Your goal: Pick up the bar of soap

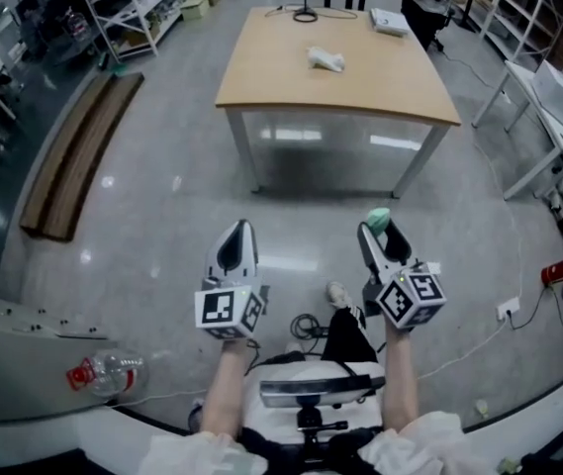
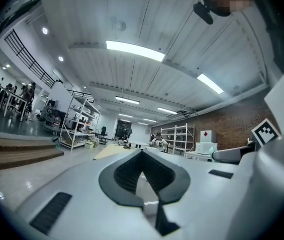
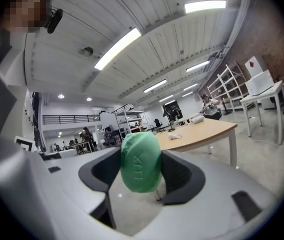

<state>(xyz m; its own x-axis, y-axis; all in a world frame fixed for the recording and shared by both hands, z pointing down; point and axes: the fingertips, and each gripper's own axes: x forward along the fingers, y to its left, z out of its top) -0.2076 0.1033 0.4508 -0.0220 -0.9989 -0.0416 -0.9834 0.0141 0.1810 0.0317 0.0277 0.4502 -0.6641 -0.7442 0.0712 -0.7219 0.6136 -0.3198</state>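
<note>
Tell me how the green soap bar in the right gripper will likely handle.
Probably stiff: the soap bar shows no bulge while clamped in the right gripper. Likely slippery: its smooth, domed faces meet the jaws on a small area, so it may squirt out. Embossed lettering hints it could dent under hard squeezing.

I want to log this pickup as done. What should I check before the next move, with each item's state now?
1. Bar of soap held by the right gripper: ok, the green bar stands on edge between both jaws.
2. Soap lifted clear of any surface: ok, it is in the air over the floor.
3. Grip firm enough to carry: cannot tell.
4. Left gripper free: ok, jaws together with nothing in them.
5. Bare spot on the table ahead: ok, plenty of wood shows around the white object.
</note>
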